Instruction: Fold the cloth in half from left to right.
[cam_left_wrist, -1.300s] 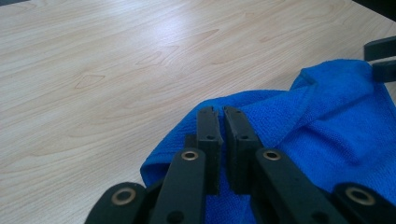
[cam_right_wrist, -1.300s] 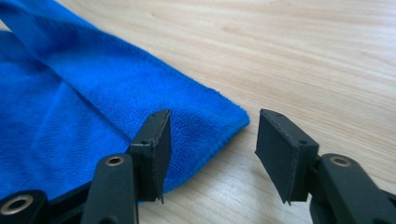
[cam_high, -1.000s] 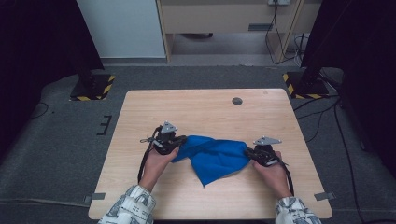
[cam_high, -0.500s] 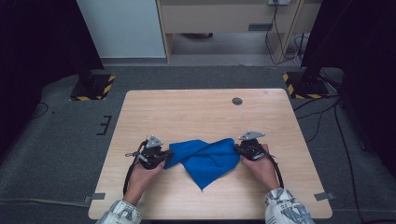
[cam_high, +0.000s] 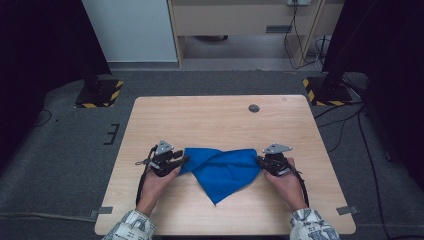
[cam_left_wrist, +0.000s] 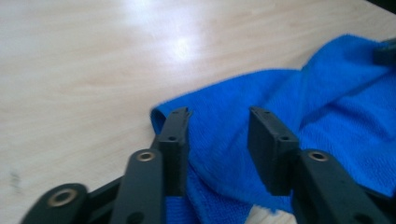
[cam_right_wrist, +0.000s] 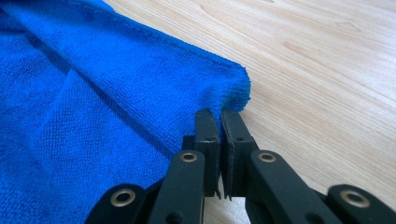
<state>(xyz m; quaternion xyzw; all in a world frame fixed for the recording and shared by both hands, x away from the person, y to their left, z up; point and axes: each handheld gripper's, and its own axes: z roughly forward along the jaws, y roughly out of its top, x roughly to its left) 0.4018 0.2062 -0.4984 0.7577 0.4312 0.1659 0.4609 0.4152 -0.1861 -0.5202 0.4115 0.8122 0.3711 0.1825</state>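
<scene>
One blue terry-textured microfibre cloth (cam_high: 222, 167) lies rumpled on the pale wooden tabletop (cam_high: 220, 117), near its front edge, its long axis running left to right between the two hands, with one corner pointing toward the person. Left tongs (cam_left_wrist: 219, 123) have just been opening; their pads stand apart, released, with the cloth's folded corner between them. Right tongs (cam_right_wrist: 220, 122) are clenched on the cloth's opposite rounded corner. Both forearms come in low, hands level.

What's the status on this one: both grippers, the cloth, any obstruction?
Left gripper jaws just opened, blue microfibre cloth loose between them. Right gripper shut on cloth corner. Wooden table unobstructed.
</scene>
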